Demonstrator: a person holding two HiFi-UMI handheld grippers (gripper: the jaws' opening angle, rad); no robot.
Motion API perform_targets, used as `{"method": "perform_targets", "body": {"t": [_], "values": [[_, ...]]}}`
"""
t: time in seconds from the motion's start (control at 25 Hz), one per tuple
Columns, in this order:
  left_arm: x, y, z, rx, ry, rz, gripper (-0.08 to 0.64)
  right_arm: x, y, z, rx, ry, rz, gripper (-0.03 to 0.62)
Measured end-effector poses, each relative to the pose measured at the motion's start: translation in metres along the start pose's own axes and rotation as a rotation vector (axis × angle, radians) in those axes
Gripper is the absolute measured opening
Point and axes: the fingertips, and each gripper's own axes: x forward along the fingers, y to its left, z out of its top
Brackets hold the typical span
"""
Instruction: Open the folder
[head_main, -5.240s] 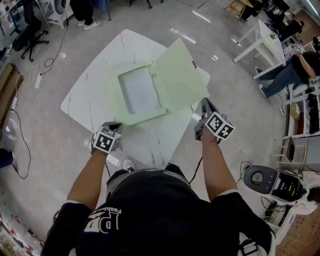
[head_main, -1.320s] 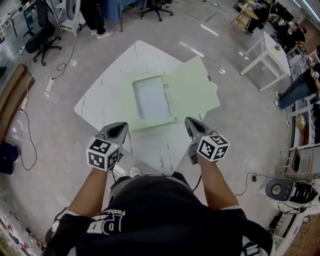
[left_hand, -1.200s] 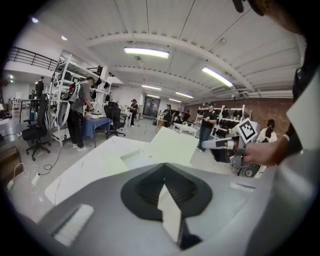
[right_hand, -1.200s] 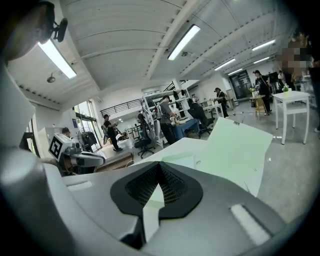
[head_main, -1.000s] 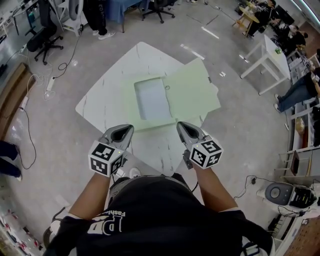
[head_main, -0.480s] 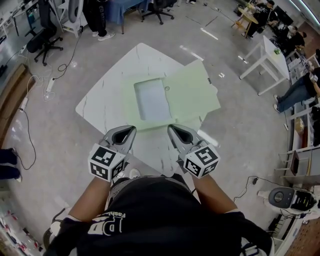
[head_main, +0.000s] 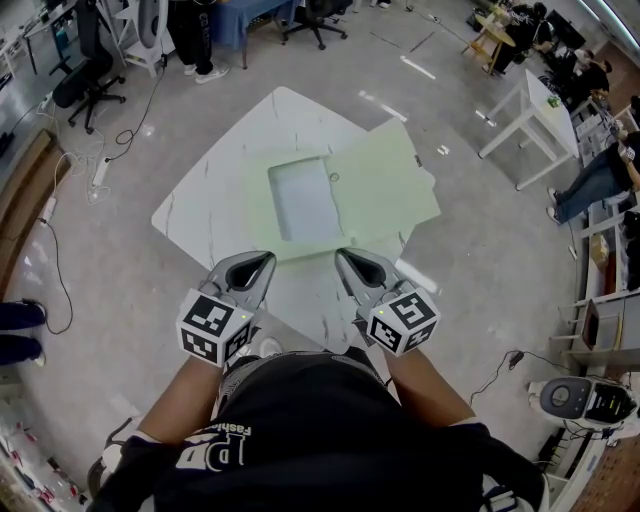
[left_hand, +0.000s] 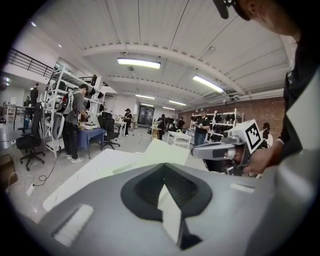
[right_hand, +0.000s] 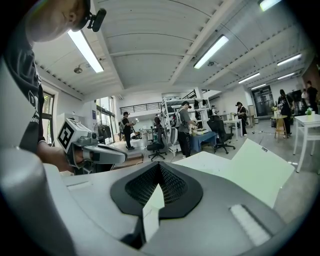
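Observation:
The pale green folder (head_main: 340, 195) lies open on the white marble table (head_main: 200, 200), its cover spread flat to the right and a white sheet showing in the left half. Both grippers hover near the table's front corner, short of the folder and touching nothing. My left gripper (head_main: 257, 262) is shut and empty. My right gripper (head_main: 345, 258) is shut and empty too, its tip angled toward the left one. In the left gripper view the folder cover (left_hand: 165, 151) lies beyond my jaws, with the right gripper (left_hand: 216, 150) beside it. The right gripper view shows the folder (right_hand: 257, 170) and the left gripper (right_hand: 102, 155).
Office chairs (head_main: 75, 75) and a person's legs (head_main: 190, 40) stand beyond the table's far side. Cables (head_main: 60, 190) trail on the floor at the left. White tables (head_main: 535, 100) and shelving stand to the right, where people sit.
My right gripper has swung left toward the left gripper and risen a little. The left gripper has lifted slightly. The folder lies as it did.

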Motion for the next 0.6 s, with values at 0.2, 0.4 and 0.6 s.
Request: {"method": "perform_targets", "body": {"t": [0.2,0.4,0.6], "values": [[0.0005,0.0003,0.0004,0.004,-0.003,0.002,0.052,0.0004,-0.0013,-0.0002,-0.001,0.0,-0.002,-0.002],[-0.0024,-0.0011,-0.0014,0.006,-0.002,-0.001,0.052,0.0014,-0.0008,-0.0035,0.017,0.009,-0.004,-0.002],[-0.0031,0.0004,-0.002,0.006,-0.007,0.0,0.052,0.004,-0.0011,-0.0064,0.019,0.011,-0.005,-0.002]]}}
